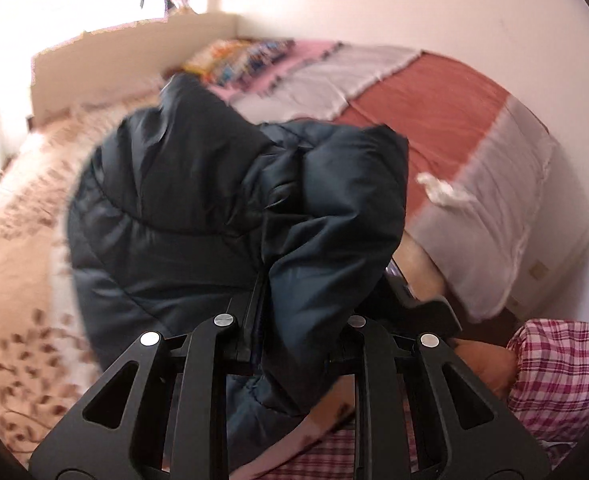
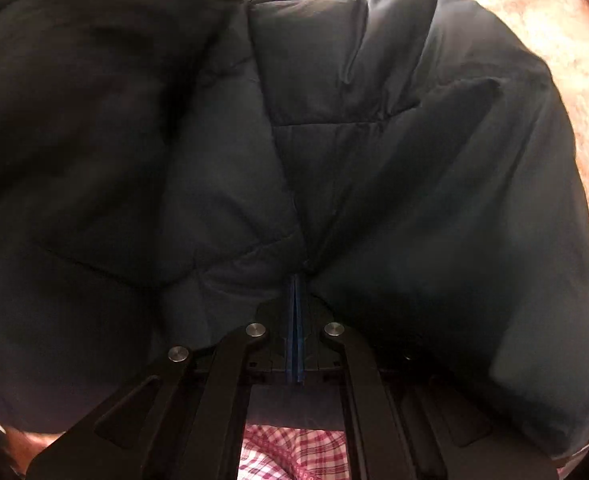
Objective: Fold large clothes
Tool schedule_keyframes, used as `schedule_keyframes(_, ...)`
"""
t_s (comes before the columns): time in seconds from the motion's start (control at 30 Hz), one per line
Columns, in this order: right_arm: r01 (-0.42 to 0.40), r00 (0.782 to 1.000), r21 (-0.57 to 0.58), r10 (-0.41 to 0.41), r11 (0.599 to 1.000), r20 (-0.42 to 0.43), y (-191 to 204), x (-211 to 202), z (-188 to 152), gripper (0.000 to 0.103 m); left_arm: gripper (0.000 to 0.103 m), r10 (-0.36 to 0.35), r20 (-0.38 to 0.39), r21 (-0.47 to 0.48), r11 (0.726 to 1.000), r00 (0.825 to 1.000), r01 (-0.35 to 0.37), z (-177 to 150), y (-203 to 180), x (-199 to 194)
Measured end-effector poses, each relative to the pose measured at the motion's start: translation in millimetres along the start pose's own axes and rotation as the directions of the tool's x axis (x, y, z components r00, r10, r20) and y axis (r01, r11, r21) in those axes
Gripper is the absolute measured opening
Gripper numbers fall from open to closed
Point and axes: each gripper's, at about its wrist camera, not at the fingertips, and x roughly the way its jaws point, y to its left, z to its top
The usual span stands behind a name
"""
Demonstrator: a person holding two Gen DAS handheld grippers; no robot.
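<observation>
Jaws of the left gripper pinch a thick fold of a dark navy puffer jacket, the padded fabric bunched between them and spilling over the black linkage arms with their round silver pivot pins. On the right gripper the jaws are pressed almost together, nipping a thin edge of the same jacket; blue pads show as two narrow strips in the slit between them.

Quilted in broad stitched panels, the jacket has a smooth, faintly glossy shell that creases into soft, rounded puffs. In the left wrist view it rises as a rumpled mound above the bed, one lobe hanging forward over the gripper. In the right wrist view it fills nearly the whole picture, its seams running away from the pinch point in shallow ridges.

Beneath it lies a fuzzy cream bedcover printed with small brown leaf shapes. Farther back a blanket with wide bands of rust red, pale grey and pink drapes over the bed's far side, and a colourful patterned pillow sits near the pale headboard. A small crumpled white scrap rests on the blanket. A sleeve of pink-and-white checked cloth shows at the lower right of the left view.
</observation>
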Motion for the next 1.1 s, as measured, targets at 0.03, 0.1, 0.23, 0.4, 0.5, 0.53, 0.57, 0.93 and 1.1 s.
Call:
schedule_keyframes(0.03, -0.012, 1.000, 0.009, 0.012, 1.000, -0.002, -3.6, 0.3, 0.8, 0.002, 0.020, -0.014, -0.009, -0.005, 1.000, 1.000, 0.014, -2.7, -1.0, 5.6)
schedule_keyframes(0.1, -0.076, 0.997, 0.068, 0.077, 0.995, -0.006, -20.1, -3.6, 2.6, 0.001, 0.020, -0.035, -0.026, -0.018, 0.999, 0.999, 0.034, -7.9, -0.9, 12.9)
schedule_keyframes(0.23, -0.176, 0.984, 0.159, 0.178, 0.972, 0.001, -52.9, -19.7, -1.6, 0.000, 0.020, -0.081, -0.073, -0.020, 0.997, 0.994, 0.079, -26.1, -4.2, 28.4)
schedule_keyframes(0.4, -0.204, 0.979, 0.199, 0.199, 0.959, 0.047, -86.5, -54.0, -15.0, 0.000, 0.022, -0.066, -0.127, 0.043, 0.996, 0.990, 0.072, -49.3, -19.9, 46.9)
schedule_keyframes(0.5, -0.134, 0.989, 0.183, 0.119, 0.974, 0.089, -100.1, -83.5, -22.6, 0.000, 0.022, -0.065, -0.141, 0.053, 0.996, 0.988, 0.073, -56.2, -23.3, 54.2)
schedule_keyframes(0.53, -0.090, 0.991, 0.170, 0.071, 0.981, 0.114, -103.3, -96.7, -24.5, 0.000, 0.022, -0.070, -0.146, 0.045, 0.996, 0.987, 0.077, -57.5, -23.2, 55.2)
schedule_keyframes(0.57, -0.045, 0.990, 0.158, 0.022, 0.986, 0.140, -105.2, -108.7, -25.8, 0.000, 0.022, -0.075, -0.151, 0.036, 0.996, 0.986, 0.081, -59.7, -20.9, 55.0)
schedule_keyframes(0.93, 0.145, 0.935, -0.104, -0.102, 0.984, 0.338, -6.8, -187.9, 4.8, 0.002, 0.023, -0.052, -0.158, 0.027, 0.998, 0.986, 0.057, -65.2, -27.6, 54.7)
schedule_keyframes(1.1, 0.146, 0.974, -0.166, -0.112, 0.975, 0.200, 35.0, -122.4, 63.3, 0.002, 0.023, -0.035, -0.154, 0.043, 0.998, 0.987, 0.042, -57.3, -38.2, 61.6)
